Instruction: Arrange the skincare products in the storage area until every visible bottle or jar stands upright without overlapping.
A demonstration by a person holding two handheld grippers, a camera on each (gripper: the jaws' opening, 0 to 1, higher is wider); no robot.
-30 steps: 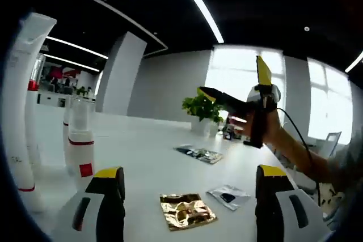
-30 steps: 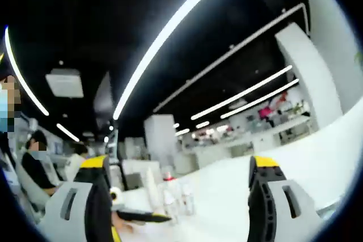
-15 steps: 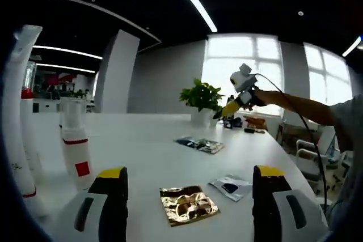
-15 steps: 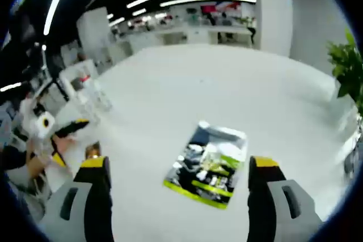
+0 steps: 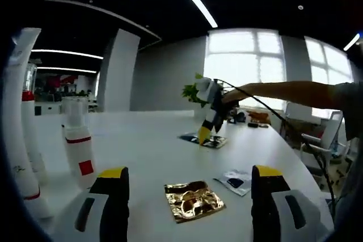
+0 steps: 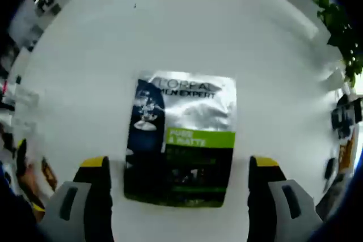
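Landmark: the gold foil sachet (image 5: 193,200), lying flat on the white table (image 5: 153,157).

Left gripper view, left to right:
- Far left of the gold sachet, at the view's edge: a tall white bottle (image 5: 16,123), upright, with a thin red band low on its body. A second slimmer bottle with a red collar (image 5: 29,126) stands just behind it; their contact cannot be told.
- Nearer the gold sachet, still left of it: a white bottle with a red square label (image 5: 79,148) and a red ring at the shoulder, upright, apart from the tall pair.
- Left gripper (image 5: 189,194): jaws spread wide, nothing between them. The gold sachet lies between the two yellow-tipped jaws, untouched.
- Just right of the gold sachet: a small silver sachet (image 5: 236,181) with a dark patch, flat on the table, apart from the gold one.
- Beyond the gold sachet, farther up the table: a dark printed sachet (image 5: 205,140), flat. The right gripper (image 5: 205,134) is pointed down at it, yellow tips at or just above it; contact cannot be told. A person's arm (image 5: 283,92) reaches in from the right holding it.
- Behind that: a potted plant (image 5: 191,92).

Right gripper view:
- Same dark printed sachet (image 6: 180,139), with a green band and silver top, flat on the table, face up.
- Right gripper (image 6: 180,168) jaws stand open, one either side of the sachet's lower end, gripping nothing.
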